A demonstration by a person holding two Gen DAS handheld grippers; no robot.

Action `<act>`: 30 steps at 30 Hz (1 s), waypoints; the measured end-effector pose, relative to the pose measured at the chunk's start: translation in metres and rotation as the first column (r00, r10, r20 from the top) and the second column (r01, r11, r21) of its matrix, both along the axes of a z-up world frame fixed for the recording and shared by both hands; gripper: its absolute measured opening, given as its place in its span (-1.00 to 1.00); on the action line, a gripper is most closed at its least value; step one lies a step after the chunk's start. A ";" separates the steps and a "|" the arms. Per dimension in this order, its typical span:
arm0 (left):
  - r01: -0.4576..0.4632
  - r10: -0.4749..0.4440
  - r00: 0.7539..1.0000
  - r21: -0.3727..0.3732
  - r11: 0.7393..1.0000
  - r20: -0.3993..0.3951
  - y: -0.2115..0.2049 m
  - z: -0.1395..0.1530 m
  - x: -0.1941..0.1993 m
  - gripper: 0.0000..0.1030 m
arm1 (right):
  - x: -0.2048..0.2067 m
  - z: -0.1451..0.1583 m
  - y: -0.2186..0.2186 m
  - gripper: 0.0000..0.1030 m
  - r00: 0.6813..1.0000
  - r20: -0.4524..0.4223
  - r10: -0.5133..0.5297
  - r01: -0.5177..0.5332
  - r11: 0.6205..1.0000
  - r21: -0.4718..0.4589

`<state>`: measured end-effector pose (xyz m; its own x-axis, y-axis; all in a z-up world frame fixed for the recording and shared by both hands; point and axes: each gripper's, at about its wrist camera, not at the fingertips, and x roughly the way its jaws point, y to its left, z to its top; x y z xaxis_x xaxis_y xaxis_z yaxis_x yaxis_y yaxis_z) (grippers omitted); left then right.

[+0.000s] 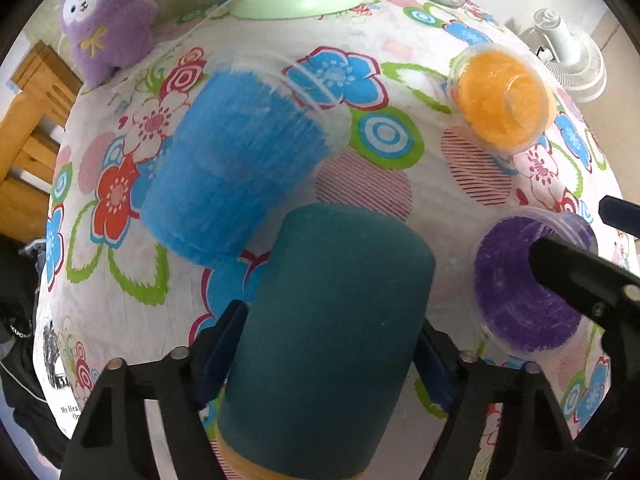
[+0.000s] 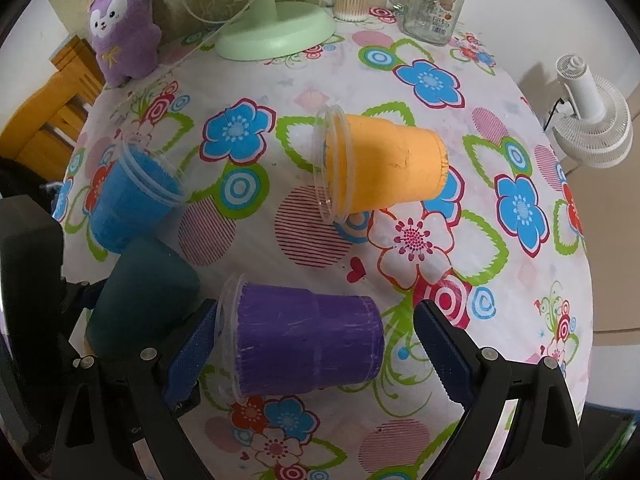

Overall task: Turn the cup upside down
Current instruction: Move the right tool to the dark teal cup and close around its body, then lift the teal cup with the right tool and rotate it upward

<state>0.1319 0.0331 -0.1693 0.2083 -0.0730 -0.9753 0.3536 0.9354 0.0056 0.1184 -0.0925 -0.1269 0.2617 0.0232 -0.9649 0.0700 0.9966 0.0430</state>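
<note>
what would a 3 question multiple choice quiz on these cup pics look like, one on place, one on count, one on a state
1. Where is the purple plush toy?
A. beside the green fan base
B. between the right gripper's fingers
C. on the orange cup

2. How many coloured cups lie on the tablecloth, not counting the held one?
A. one
B. three
C. five

3. What state is the left gripper in?
A. open over the orange cup
B. shut on the teal cup
C. out of view

Answers:
1. A: the plush sits at the far edge, left of the green fan base.
2. B: the blue cup, orange cup and purple cup all lie tipped on their sides.
3. B: its blue pads press both sides of the teal cup; the right gripper stands open around the purple cup.
</note>
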 end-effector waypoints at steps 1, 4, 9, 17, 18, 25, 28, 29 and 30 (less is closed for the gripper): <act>-0.005 0.005 1.000 0.006 1.000 0.003 -0.002 -0.001 -0.001 0.49 | 0.000 0.000 0.000 0.88 1.000 -0.002 0.002 -0.002 1.000 0.001; -0.026 0.026 1.000 0.023 0.999 0.004 -0.007 -0.001 -0.003 0.47 | -0.001 -0.001 0.001 0.88 1.000 -0.006 0.015 -0.015 1.000 0.006; -0.077 0.077 0.997 0.020 0.997 0.005 -0.007 0.010 -0.013 0.45 | -0.007 0.006 0.000 0.89 0.999 0.005 0.045 -0.045 0.999 0.016; -0.192 0.192 0.981 -0.006 0.981 0.010 -0.002 0.037 -0.032 0.44 | -0.020 0.026 -0.004 0.89 0.994 0.035 0.101 -0.102 0.994 0.048; -0.211 0.211 0.978 -0.015 0.977 0.000 -0.003 0.040 -0.036 0.43 | -0.022 0.028 -0.005 0.89 0.993 0.037 0.110 -0.111 0.992 0.052; -0.299 0.296 0.953 -0.046 0.953 -0.062 -0.015 0.041 -0.063 0.42 | -0.037 0.037 -0.017 0.89 0.984 0.049 0.170 -0.174 0.982 0.076; -0.330 0.324 0.942 -0.066 0.942 -0.087 -0.026 0.041 -0.075 0.42 | -0.042 0.039 -0.026 0.89 0.981 0.051 0.188 -0.191 0.978 0.082; -0.337 0.330 0.939 -0.074 0.939 -0.095 -0.029 0.041 -0.076 0.42 | -0.045 0.040 -0.030 0.89 0.980 0.052 0.193 -0.197 0.977 0.081; -0.344 0.336 0.936 -0.080 0.936 -0.102 -0.034 0.041 -0.079 0.42 | -0.047 0.040 -0.034 0.89 0.979 0.052 0.197 -0.201 0.976 0.081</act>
